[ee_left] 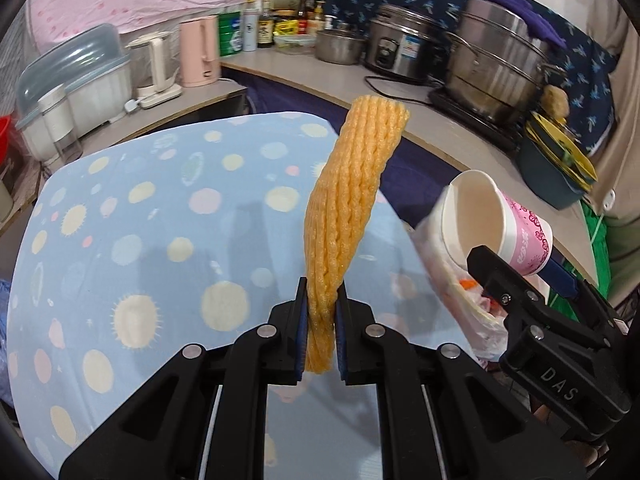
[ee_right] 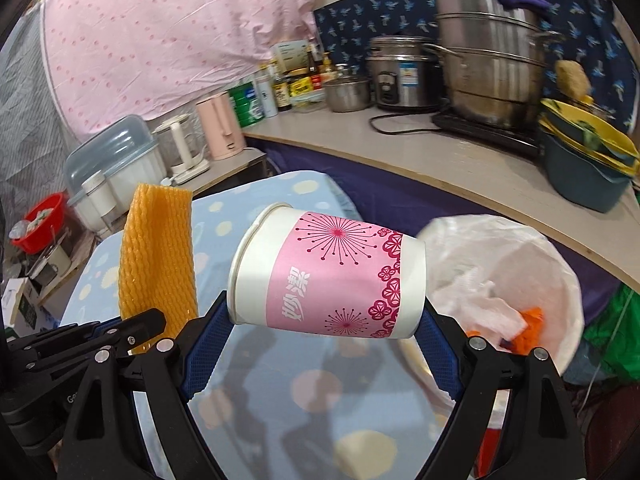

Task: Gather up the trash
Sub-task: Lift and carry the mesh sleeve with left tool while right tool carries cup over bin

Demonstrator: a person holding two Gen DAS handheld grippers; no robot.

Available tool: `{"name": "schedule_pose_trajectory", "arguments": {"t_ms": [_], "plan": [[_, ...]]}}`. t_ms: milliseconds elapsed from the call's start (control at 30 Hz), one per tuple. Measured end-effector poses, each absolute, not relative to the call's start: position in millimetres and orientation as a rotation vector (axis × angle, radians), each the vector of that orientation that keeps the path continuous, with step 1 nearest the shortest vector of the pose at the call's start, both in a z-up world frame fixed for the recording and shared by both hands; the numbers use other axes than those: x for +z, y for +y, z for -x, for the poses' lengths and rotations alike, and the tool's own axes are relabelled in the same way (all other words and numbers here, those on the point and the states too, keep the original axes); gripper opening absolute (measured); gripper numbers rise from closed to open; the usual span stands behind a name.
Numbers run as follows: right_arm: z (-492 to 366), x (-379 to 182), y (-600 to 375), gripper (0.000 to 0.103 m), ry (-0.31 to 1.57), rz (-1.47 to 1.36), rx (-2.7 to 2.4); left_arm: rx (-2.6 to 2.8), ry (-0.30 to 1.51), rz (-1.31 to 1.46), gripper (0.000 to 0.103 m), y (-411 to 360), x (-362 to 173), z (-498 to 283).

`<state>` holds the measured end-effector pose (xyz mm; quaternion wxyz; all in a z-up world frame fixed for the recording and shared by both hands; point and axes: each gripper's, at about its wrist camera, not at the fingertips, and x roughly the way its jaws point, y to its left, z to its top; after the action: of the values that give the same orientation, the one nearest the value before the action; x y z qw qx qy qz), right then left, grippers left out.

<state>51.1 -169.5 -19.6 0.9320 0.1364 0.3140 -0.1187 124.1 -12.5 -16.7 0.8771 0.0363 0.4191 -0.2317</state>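
My left gripper is shut on the lower end of a yellow foam net sleeve, which stands up from the jaws above the table. That same foam net sleeve shows at the left of the right wrist view. My right gripper is shut on a pink-and-white paper cup, held on its side by rim and base. The paper cup and right gripper appear at the right of the left wrist view. A white bin lined with a plastic bag holds paper and orange scraps just right of the cup.
The table wears a light blue cloth with pastel dots. A counter behind it carries steel pots, a rice cooker, bottles, kettles and a blue basin with yellow plates. A red basin sits low at left.
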Motion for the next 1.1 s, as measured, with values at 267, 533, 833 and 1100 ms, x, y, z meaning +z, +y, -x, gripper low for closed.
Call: {"name": "schedule_pose_trajectory", "arguments": {"t_ms": [267,533,833,1100], "plan": [[-1,-27,-228,0.082,0.628,-0.337,-0.344,-0.563,0.883,-0.145,0.011,-70,-20,-93],[30,-34,-271,0.082,0.608,-0.384,-0.416,-0.632,0.894,-0.219,0.011,-122,-26,-70],[42,-40,-301,0.082,0.598,-0.428,-0.452,-0.666,0.892,-0.268,0.011,-161,-28,-63],[39,-39,-313,0.082,0.591,-0.438,-0.457,-0.672,0.904,-0.278,0.011,-179,-29,-67]]}}
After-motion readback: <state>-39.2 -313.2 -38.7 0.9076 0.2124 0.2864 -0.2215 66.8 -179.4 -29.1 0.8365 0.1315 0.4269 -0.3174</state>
